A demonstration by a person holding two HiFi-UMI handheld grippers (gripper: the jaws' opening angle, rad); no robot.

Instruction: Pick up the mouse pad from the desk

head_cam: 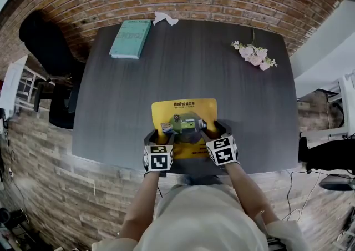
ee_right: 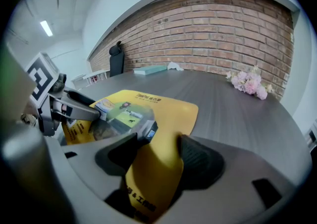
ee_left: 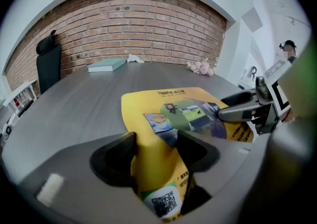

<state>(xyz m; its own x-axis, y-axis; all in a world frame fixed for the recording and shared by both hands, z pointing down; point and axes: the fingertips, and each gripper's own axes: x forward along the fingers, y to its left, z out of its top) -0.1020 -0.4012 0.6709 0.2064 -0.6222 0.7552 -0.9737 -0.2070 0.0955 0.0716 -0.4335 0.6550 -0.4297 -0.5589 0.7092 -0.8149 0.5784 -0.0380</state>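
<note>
grippers (ee_left: pixel 156 141) (ee_right: pixel 158 142) seemingly tight on mouse pad (head_cam: pixel 166 112)

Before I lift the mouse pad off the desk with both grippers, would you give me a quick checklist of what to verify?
1. Jaws of the left gripper closed on the mouse pad at its near edge: ok.
2. Jaws of the right gripper closed on that edge too: ok.
3. Nothing lying on the pad: ok.
4. The teal book and pink flowers well away from it: ok.
5. Grip firm enough not to slip: cannot tell.
6. Pad off the desk: not ok, its far part lies flat.
</note>
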